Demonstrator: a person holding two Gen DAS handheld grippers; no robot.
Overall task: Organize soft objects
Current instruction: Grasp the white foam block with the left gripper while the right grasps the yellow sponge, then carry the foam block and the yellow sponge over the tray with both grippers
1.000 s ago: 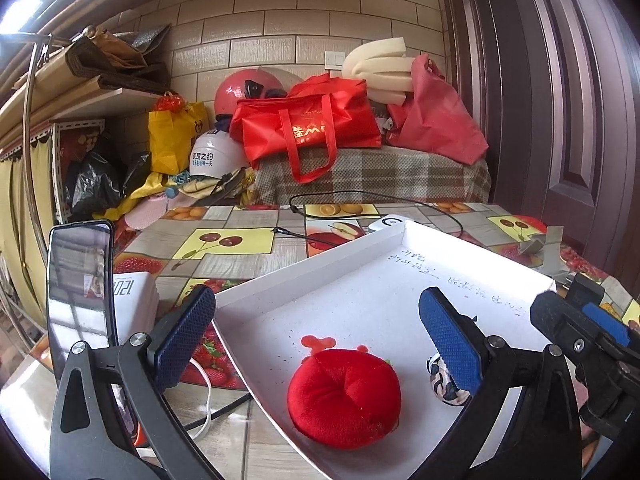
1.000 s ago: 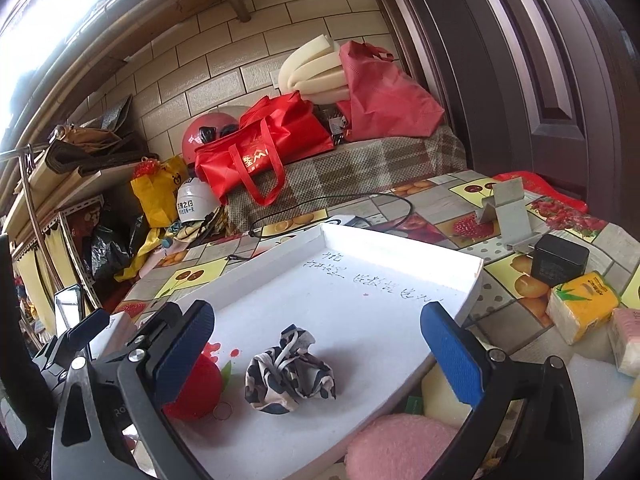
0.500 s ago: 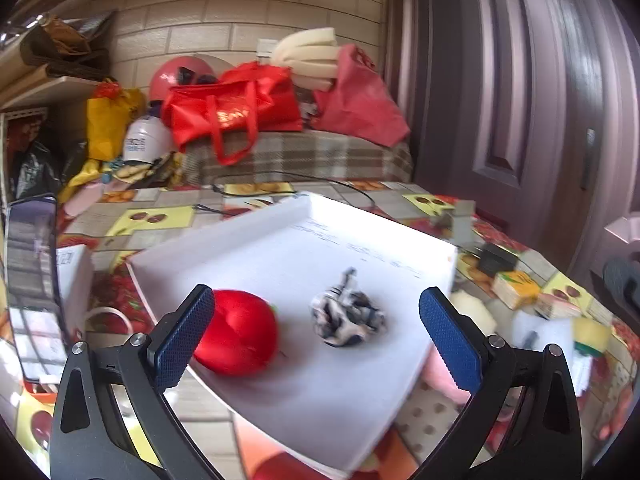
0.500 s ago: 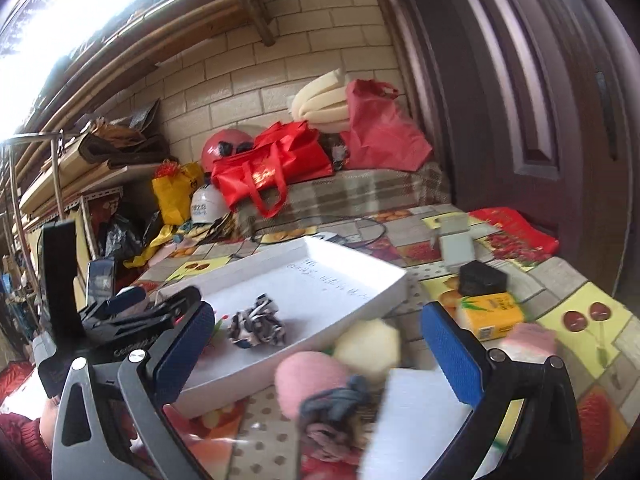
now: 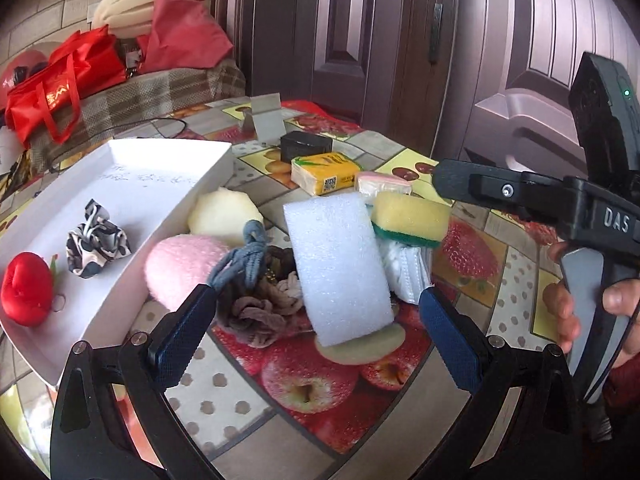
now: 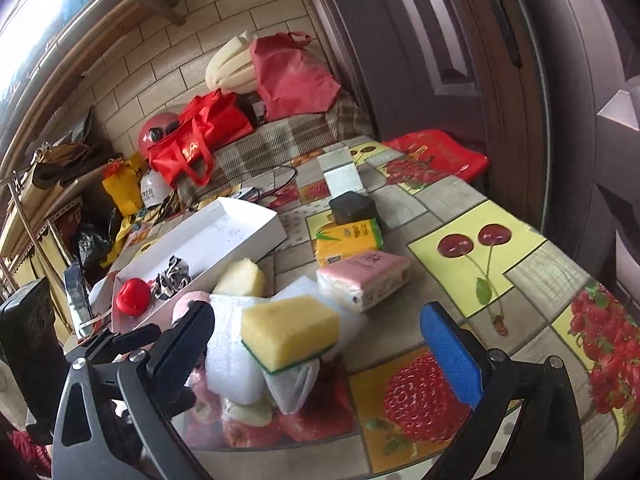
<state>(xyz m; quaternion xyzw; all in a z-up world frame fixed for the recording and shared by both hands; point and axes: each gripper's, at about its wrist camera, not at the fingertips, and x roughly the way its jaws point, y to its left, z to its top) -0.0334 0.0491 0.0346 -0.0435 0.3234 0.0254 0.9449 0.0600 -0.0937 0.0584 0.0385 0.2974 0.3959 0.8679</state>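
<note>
Beside the shallow white cardboard tray (image 5: 172,152), on the fruit-patterned glass tabletop (image 6: 500,276), sits a loose heap of soft things not yet sorted: a white foam block (image 5: 338,264) leaning across the pile, a yellow sponge with a green scouring base (image 6: 290,336) perched on top, a fluffy pink pad (image 5: 182,264), a pale cream foam lump (image 5: 224,212), a grey knotted hair tie (image 5: 244,256) and a brown ruffled scrunchie (image 5: 260,308). Inside the tray already lie a red plush cushion (image 5: 26,294) and a black-and-white patterned cloth bundle (image 5: 96,244). The left gripper (image 5: 316,328) is spread wide and empty, framing the foam block and scrunchie; the right gripper (image 6: 316,344) is likewise wide and empty, with the sponge between its fingers. The likeliest trouble is the stacking: closing on the sponge or the foam block could drag its neighbours, tip the pile, or pinch two pieces at once, and the two tools work close enough to collide. Only the left wrist view shows the hair tie, the scrunchie and the person's hand (image 5: 592,312) on the right tool; only the right wrist view shows the pink tissue pack (image 6: 364,280) whole and the white crumpled cloth (image 6: 236,356) under the sponge.
</note>
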